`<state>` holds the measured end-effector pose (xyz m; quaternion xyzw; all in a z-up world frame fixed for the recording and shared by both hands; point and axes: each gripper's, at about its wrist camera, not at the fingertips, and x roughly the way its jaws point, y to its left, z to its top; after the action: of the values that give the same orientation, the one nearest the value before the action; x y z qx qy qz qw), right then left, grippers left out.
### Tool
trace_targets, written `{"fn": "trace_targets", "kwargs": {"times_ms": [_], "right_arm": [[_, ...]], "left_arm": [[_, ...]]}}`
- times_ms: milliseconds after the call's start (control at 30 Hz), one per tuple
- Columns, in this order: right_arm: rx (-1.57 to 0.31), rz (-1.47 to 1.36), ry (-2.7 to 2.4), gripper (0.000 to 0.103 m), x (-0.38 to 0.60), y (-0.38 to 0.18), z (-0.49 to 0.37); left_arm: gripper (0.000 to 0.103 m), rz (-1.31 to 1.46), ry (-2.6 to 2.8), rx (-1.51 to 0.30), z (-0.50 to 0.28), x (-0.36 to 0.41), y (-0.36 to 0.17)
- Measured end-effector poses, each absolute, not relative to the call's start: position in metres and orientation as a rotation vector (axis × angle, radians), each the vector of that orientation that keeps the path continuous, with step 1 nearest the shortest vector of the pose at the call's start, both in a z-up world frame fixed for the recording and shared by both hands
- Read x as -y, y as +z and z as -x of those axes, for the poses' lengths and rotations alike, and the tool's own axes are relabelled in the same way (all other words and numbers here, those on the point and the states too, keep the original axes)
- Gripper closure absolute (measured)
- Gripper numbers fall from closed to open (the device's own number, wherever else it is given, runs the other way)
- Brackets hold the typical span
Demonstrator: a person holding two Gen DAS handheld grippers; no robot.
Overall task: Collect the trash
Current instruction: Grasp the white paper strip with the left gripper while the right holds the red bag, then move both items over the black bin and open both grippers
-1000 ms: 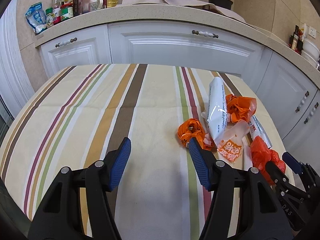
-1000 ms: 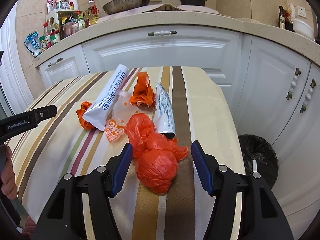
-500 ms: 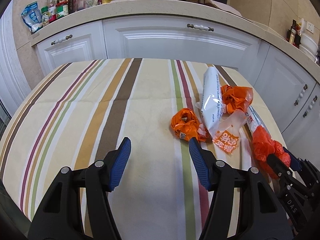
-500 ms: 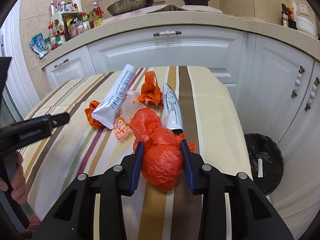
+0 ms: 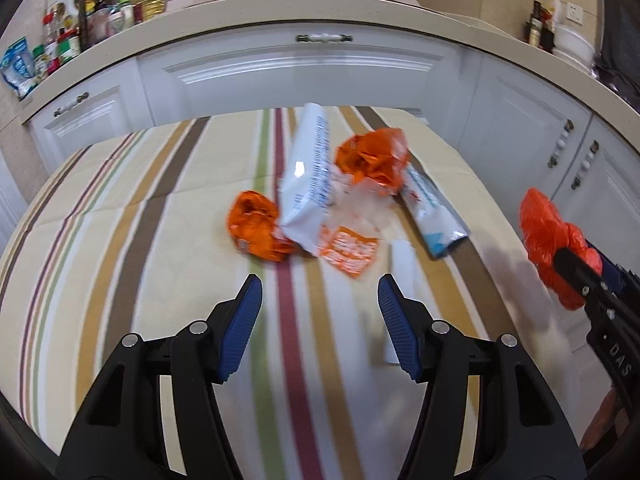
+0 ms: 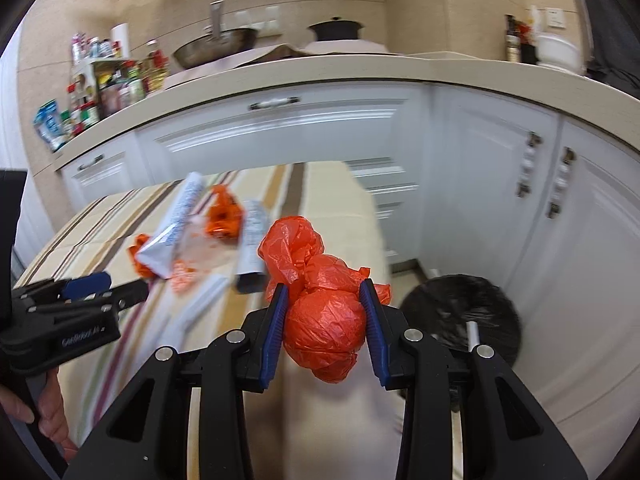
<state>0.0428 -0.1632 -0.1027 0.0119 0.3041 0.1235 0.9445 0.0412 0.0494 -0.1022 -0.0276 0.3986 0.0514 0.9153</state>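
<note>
"DAS" on the right gripper (image 5: 576, 280); blurred "GenRobot.AI" on the left gripper (image 6: 116, 288).

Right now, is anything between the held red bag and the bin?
Nothing visible. The right gripper holds the knotted red plastic bag clear of the striped table; the black-lined bin stands open on the floor beside it.

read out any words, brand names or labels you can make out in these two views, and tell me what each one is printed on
"DAS": white letters on the black body of the right gripper, seen in the left wrist view.
"GenRobot.AI", somewhat blurred: on the body of the left gripper, seen in the right wrist view.
Blue print on the white packet: too blurred to read.
White characters on the orange printed wrapper: too blurred.
Labels on the bottles on the counter: too small.
</note>
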Motion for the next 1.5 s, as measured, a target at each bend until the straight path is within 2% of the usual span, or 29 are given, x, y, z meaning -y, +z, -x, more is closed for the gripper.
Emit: {"fn": "trace_targets", "kwargs": {"times_ms": [367, 433, 533, 600, 633, 867, 1033, 1200, 1500], "right_arm": [[-0.615, -0.077, 0.161, 0.066, 0.213, -0.109, -0.045], [-0.617, -0.084, 0.162, 0.066, 0.217, -0.111, -0.046], [-0.618, -0.091, 0.164, 0.066, 0.22, -0.113, -0.045], [-0.62, -0.095, 0.168, 0.066, 0.22, -0.114, -0.046], [-0.621, -0.096, 0.169, 0.066, 0.22, -0.114, -0.046], [-0.609, -0.096, 0.163, 0.066, 0.224, -0.113, -0.044], [-0.591, -0.094, 0.128, 0.066, 0.235, -0.109, -0.043], [-0.567, -0.082, 0.066, 0.066, 0.253, -0.105, -0.047], [-0.531, -0.051, -0.039, 0.066, 0.29, -0.104, -0.063]], "left_arm": [[0.046, 0.025, 0.051, -0.873, -0.054, -0.018, -0.126], [0.05, 0.022, 0.049, -0.882, -0.054, -0.015, -0.129], [0.067, 0.004, 0.031, -0.893, -0.053, -0.01, -0.133], [0.082, -0.001, 0.013, -0.887, -0.052, -0.008, -0.133], [0.084, -0.01, 0.007, -0.885, -0.051, -0.006, -0.133], [0.085, -0.016, -0.009, -0.88, -0.04, -0.002, -0.126], [0.085, -0.035, -0.04, -0.81, -0.029, 0.012, -0.104], [0.085, -0.057, -0.086, -0.727, -0.035, 0.036, -0.082], [0.085, -0.084, -0.197, -0.689, -0.076, 0.109, -0.076]]}}
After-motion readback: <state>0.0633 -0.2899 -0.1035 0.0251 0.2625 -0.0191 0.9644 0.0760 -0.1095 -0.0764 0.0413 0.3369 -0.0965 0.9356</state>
